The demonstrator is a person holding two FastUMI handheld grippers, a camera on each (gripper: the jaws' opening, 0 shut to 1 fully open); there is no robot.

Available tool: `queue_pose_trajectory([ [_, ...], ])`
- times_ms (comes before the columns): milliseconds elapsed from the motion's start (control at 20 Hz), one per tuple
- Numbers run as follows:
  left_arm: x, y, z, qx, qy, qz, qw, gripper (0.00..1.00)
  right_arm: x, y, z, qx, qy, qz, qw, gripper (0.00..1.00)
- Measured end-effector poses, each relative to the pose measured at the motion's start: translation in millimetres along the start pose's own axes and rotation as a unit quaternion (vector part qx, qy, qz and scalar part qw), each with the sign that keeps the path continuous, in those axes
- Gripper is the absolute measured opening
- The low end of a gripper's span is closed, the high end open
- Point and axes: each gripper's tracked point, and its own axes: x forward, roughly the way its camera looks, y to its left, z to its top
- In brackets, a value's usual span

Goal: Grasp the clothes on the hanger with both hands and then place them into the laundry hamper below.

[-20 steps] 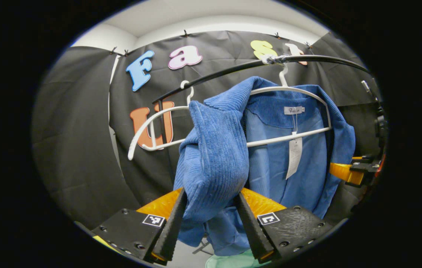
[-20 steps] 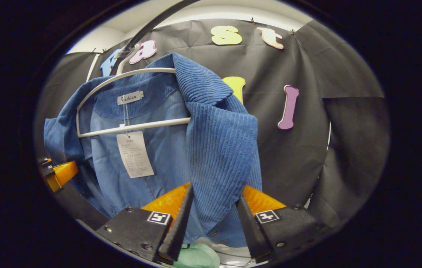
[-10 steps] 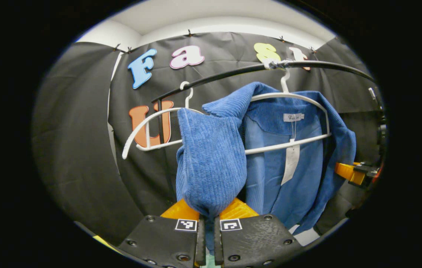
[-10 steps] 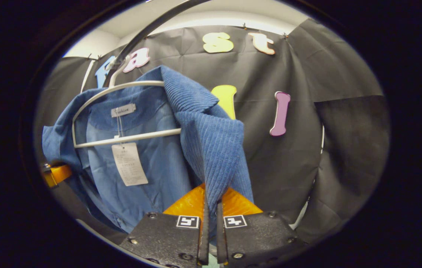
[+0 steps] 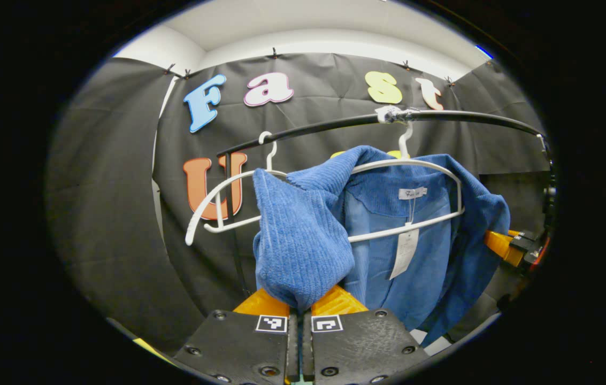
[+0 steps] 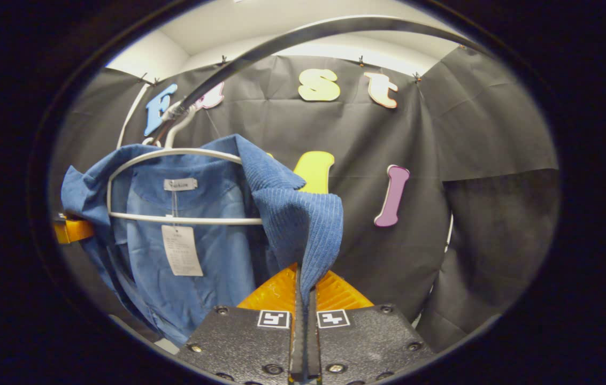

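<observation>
A blue corduroy shirt [image 5: 303, 240] [image 6: 201, 256] hangs on a white hanger [image 5: 409, 166] [image 6: 174, 155] from a black rail [image 5: 442, 115] [image 6: 281, 48]. My left gripper [image 5: 300, 315] is shut on the shirt's one shoulder fold, pulled off the hanger's end. At the other shoulder my right gripper [image 6: 304, 299] is shut on the cloth. A paper tag [image 5: 403, 252] [image 6: 181, 250] dangles inside the collar. The right gripper's orange finger [image 5: 500, 245] shows at the far edge of the left gripper view, and the left gripper's orange finger [image 6: 71, 230] shows in the right gripper view.
A second, bare white hanger [image 5: 217, 198] hangs on the rail left of the shirt in the left gripper view. A black upright post [image 5: 230, 214] stands behind it. Black cloth walls close in the booth on all sides.
Both grippers have shut on the shirt's shoulders, having stood open around them a second ago. Both have since dropped lower, so hanger and rail sit lower in both views.
</observation>
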Motion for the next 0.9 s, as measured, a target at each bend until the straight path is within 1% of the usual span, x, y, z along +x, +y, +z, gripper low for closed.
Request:
queue_pose_trajectory([
  [50,-1,2,3,0.000,-0.003,0.006,1.000,0.03,-1,0,3,-0.008,-0.008,0.002,1.000,0.05],
  [100,-2,4,8,-0.004,-0.006,0.011,1.000,0.03,-1,-4,7,-0.017,-0.014,-0.006,1.000,0.05],
  [200,-2,10,14,-0.011,-0.009,0.018,1.000,0.03,2,-10,9,-0.031,-0.010,-0.015,0.999,0.04],
  [550,-10,33,33,0.008,-0.017,0.038,0.999,0.03,6,-23,23,-0.028,-0.021,-0.023,0.999,0.04],
  [750,-11,44,50,0.006,-0.026,0.041,0.999,0.03,8,-42,34,-0.022,-0.032,-0.055,0.998,0.04],
  [900,-8,52,62,0.015,-0.029,0.045,0.998,0.03,12,-56,45,-0.036,-0.049,-0.084,0.995,0.04],
])
